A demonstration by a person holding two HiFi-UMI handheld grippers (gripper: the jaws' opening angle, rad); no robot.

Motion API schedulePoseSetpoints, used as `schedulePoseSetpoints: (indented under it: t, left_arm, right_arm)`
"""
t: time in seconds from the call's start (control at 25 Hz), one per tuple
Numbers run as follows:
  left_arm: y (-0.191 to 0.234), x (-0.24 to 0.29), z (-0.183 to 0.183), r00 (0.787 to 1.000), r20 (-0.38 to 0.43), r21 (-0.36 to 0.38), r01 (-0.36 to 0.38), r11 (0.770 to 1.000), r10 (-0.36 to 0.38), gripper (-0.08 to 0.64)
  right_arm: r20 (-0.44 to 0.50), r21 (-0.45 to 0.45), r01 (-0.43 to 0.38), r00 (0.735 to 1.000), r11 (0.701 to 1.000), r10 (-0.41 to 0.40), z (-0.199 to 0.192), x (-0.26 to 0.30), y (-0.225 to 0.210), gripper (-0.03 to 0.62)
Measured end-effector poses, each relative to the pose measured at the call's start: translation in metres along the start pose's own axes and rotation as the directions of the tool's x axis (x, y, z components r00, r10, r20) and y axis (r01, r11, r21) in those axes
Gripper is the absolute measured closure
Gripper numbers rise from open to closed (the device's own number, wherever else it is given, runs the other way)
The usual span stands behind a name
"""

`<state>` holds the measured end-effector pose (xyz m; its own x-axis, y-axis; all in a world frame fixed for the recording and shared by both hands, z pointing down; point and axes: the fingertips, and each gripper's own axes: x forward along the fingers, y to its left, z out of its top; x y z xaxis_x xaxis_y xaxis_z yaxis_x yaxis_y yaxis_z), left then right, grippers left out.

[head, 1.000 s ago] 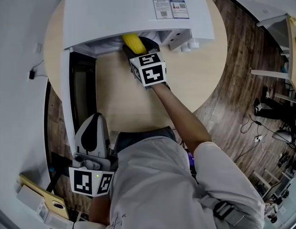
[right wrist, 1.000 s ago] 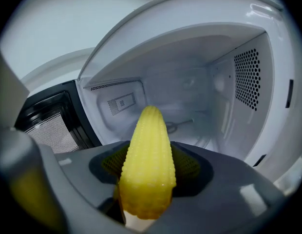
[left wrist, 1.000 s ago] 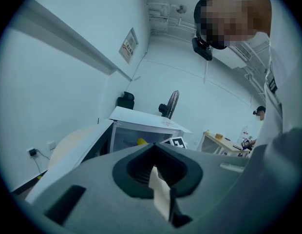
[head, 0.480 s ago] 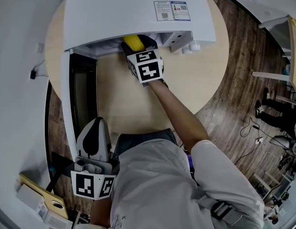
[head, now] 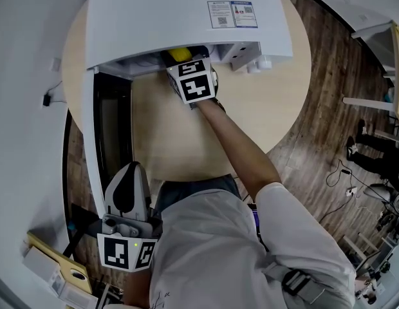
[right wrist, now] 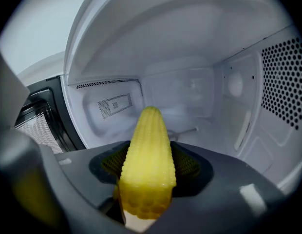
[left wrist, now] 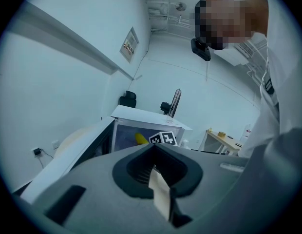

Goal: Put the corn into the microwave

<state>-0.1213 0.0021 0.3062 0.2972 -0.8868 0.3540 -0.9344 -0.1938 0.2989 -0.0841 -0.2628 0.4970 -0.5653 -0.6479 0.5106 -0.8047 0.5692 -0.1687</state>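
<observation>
The white microwave (head: pixel 186 18) stands on a round wooden table with its door (head: pixel 112 127) swung open to the left. A yellow corn cob (right wrist: pixel 147 160) points into the white cavity (right wrist: pixel 190 91), and my right gripper (right wrist: pixel 146 194) is shut on its thick end. In the head view only the corn's tip (head: pixel 180 55) shows under the microwave's top edge, just ahead of the right gripper (head: pixel 185 62) at the cavity mouth. My left gripper (head: pixel 127 172) hangs low beside the person's body, shut and holding nothing, well short of the door.
The round wooden table (head: pixel 277 108) carries the microwave; wood floor lies around it. The cavity's perforated right wall (right wrist: pixel 282 82) and the door's mesh window (right wrist: pixel 36 121) flank the corn. The left gripper view shows the microwave (left wrist: pixel 151 126) from a distance, with a side table (left wrist: pixel 224 140) to its right.
My right gripper has carried the corn further up the picture into the microwave mouth, so less of the cob shows in the head view. The left gripper has stayed put.
</observation>
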Motion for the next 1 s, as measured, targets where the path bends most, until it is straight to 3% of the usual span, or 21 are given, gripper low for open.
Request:
schedulePoseSetpoints:
  t: [1.0]
  left_arm:
    - [0.002,-0.006,-0.004,1.0,-0.019,0.0,-0.018,1.0,0.018,0.571]
  right_arm:
    - [-0.049,-0.194,0.082,0.994,0.978,-0.093,-0.001,0.032,-0.009,0.327]
